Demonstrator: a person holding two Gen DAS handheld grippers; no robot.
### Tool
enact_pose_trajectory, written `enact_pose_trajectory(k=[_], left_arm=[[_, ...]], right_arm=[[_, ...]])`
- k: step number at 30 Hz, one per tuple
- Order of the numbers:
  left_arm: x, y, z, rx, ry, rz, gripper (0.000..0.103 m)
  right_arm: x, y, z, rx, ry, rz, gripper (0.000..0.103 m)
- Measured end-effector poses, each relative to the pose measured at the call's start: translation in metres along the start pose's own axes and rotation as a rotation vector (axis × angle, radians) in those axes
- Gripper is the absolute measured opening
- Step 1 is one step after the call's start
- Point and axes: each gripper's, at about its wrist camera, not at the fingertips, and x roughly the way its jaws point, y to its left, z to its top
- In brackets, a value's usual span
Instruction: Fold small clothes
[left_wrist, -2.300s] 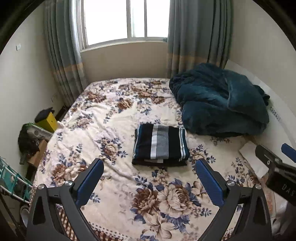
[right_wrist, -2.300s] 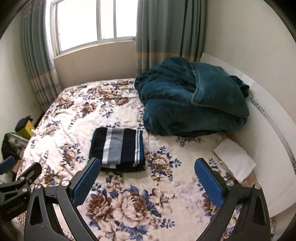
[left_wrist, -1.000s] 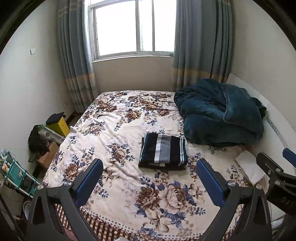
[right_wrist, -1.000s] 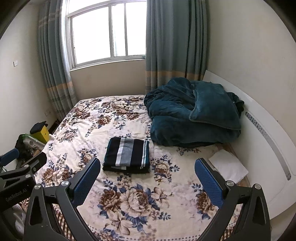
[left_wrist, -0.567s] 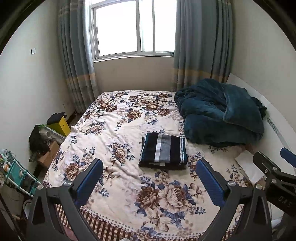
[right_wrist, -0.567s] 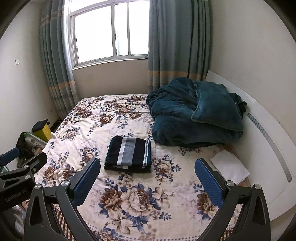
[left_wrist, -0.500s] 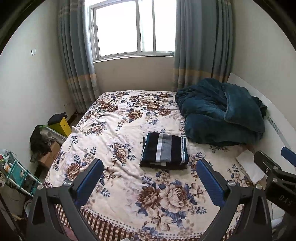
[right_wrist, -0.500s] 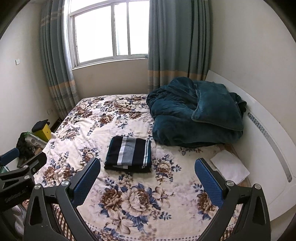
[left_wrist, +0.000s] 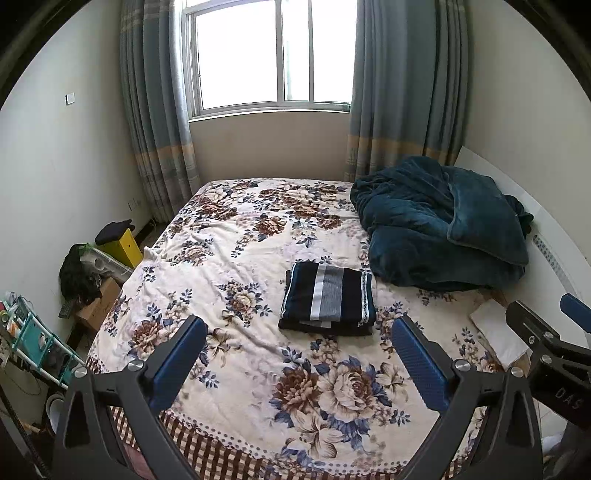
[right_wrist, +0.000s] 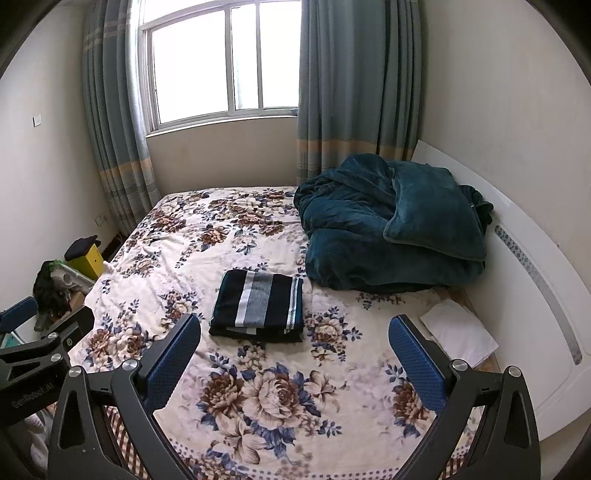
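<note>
A striped garment (left_wrist: 328, 298), folded into a neat rectangle, lies mid-bed on the floral bedspread (left_wrist: 229, 258), beside a teal blanket (left_wrist: 439, 229). Both the left gripper (left_wrist: 299, 354) and right gripper (right_wrist: 295, 350) hang well back near the foot, jaws spread and empty. The garment lies straight ahead of both, neither plainly nearer, its stripes running away from them.

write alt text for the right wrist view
A folded dark striped garment lies on a floral bedspread, beyond the open right hand-held gripper. A heaped teal blanket sits behind it to the right.
</note>
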Motion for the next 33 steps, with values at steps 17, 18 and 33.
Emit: enact_pose_trajectory(k=[17, 18, 33], left_arm=[[-0.004, 0.001, -0.004, -0.004, 0.002, 0.003, 0.103], [-0.005, 0.001, -0.005, -0.005, 0.0, 0.007, 0.103], [-0.016, 0.002, -0.015, -0.02, 0.002, 0.022, 0.103]], right_arm=[[0.002, -0.006, 0.0, -0.006, 0.005, 0.007, 0.103], [0.001, -0.007, -0.001, -0.007, 0.003, 0.008, 0.103], [0.002, -0.008, -0.006, -0.017, 0.011, 0.016, 0.103]])
